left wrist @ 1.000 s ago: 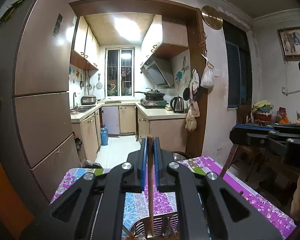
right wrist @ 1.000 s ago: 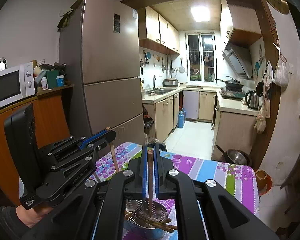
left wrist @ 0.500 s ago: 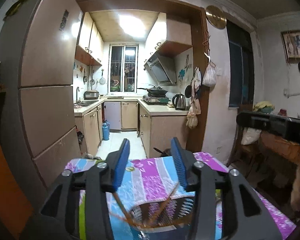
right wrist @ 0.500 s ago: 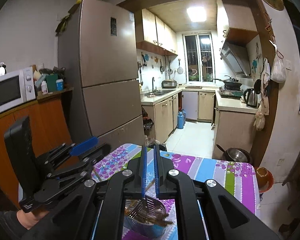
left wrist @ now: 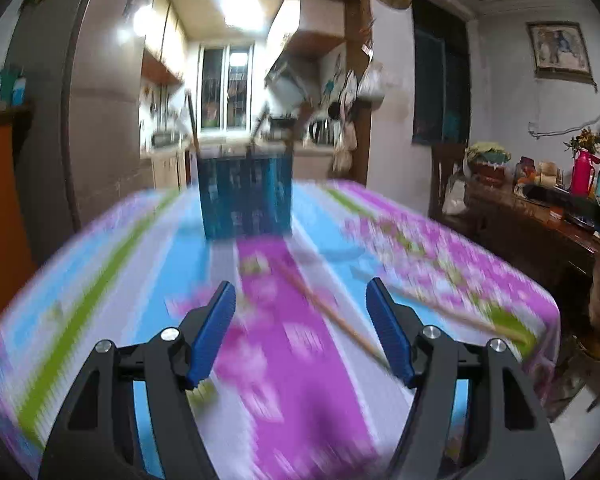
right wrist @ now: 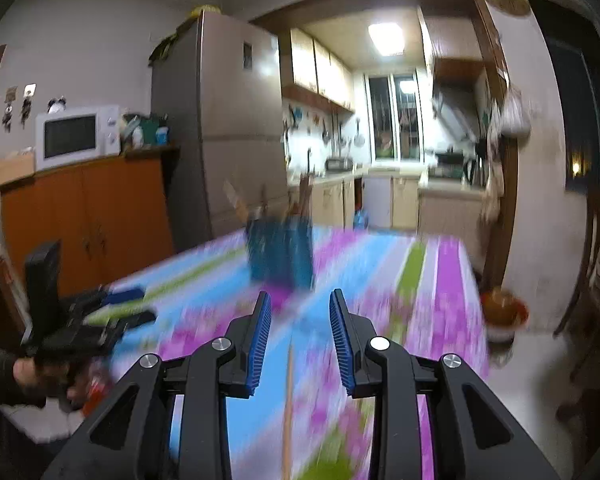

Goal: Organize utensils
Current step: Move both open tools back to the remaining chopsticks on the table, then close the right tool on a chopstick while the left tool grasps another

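My left gripper [left wrist: 300, 304] and right gripper [right wrist: 296, 320] are both opening, gripping nothing. Chopsticks [left wrist: 328, 312] lie on the tablecloth [left wrist: 100, 280]; the blue utensil holder [left wrist: 246, 196] stands beyond.

No text, label, brand or number can be read in either view; both pictures are blurred by motion; the framed picture [left wrist: 560, 50] on the wall, far right of the fingers, shows no legible writing.
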`<action>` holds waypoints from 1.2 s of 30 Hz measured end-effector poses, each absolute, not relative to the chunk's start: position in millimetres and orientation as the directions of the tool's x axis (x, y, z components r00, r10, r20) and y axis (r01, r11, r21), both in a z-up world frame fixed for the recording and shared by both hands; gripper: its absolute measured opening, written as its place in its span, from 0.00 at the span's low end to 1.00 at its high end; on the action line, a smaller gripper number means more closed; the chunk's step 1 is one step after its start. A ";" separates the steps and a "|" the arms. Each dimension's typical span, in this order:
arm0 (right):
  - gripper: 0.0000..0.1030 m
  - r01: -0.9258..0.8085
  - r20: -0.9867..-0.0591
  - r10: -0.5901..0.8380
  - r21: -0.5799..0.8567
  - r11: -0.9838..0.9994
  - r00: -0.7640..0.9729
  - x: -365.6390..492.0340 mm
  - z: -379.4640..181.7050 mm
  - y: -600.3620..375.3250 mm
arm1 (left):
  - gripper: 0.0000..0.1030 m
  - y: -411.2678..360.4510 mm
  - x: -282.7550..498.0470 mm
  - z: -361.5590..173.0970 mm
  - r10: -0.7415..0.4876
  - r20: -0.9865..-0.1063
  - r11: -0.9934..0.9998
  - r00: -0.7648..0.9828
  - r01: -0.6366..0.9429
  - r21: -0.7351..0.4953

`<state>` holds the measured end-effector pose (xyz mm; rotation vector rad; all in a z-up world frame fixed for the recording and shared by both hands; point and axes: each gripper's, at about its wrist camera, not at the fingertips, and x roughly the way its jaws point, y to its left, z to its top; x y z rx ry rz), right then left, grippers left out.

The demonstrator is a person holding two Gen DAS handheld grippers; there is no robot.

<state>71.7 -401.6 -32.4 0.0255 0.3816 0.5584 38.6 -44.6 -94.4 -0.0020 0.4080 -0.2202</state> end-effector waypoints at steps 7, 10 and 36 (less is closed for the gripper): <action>0.31 -0.501 -0.409 0.532 0.189 0.844 0.742 21.5 -117.5 -410.5 | 0.63 -95.8 15.0 -135.3 -0.190 -0.408 0.972 0.893 0.230 0.052; 0.26 -0.493 -0.412 0.519 0.177 0.852 0.749 21.6 -128.2 -410.5 | 0.63 -114.4 16.2 -139.0 -0.176 -0.390 0.970 0.904 0.226 0.085; 0.08 -0.547 -0.397 0.544 0.117 0.829 0.739 34.9 -143.9 -399.1 | 0.31 -135.2 23.3 -164.6 -0.128 -0.399 0.981 0.908 0.176 0.086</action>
